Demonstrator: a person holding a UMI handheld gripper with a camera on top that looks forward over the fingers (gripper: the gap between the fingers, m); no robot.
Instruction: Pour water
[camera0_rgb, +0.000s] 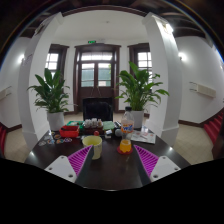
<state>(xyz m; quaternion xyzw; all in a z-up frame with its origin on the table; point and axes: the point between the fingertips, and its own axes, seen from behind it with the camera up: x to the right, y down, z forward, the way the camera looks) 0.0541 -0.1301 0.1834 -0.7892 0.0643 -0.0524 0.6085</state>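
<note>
A single view is given, taken from the gripper and directed forward along its fingers (80, 160), low over a dark table (110, 172). The table's things are seen near; plants (50, 92) and a door (97, 80) are seen well beyond.

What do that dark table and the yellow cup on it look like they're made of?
The table looks like dark, polished wood or lacquer: its top gives off a dull shine. The yellow cup standing just ahead of the open fingers looks like matte plastic, with flat, even colour, though glazed ceramic can't be ruled out.
</note>
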